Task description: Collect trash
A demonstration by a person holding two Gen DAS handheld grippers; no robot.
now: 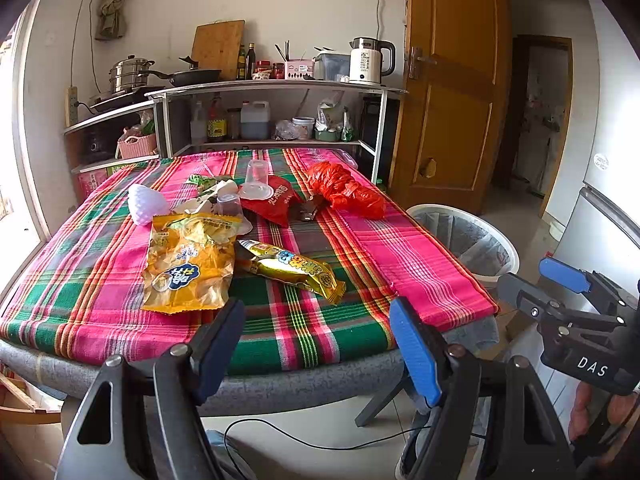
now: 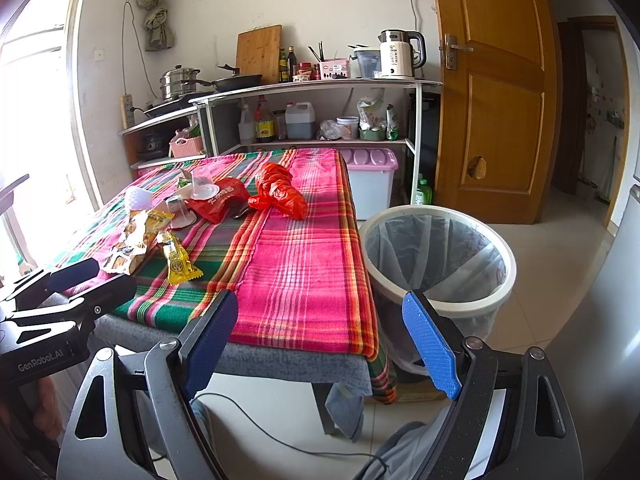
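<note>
Hovering at the near edge of a table (image 1: 420,248) draped in a pink and green plaid cloth, the left gripper (image 1: 316,344) and right gripper (image 2: 320,344) both hold their blue-padded jaws wide apart, gripping nothing. Trash lies scattered on the cloth: a yellow snack bag (image 1: 188,260), a gold wrapper (image 1: 292,270), a red packet (image 1: 274,200), clear plastic cups (image 1: 256,172) and a crumpled red plastic bag (image 1: 346,190). A white lined bin (image 2: 438,256) stands on the floor just beside the table's right side.

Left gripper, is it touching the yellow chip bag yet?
Apart. The left wrist view shows the left gripper open, at the table's edge, cloth visible between it and the chip bag.
</note>
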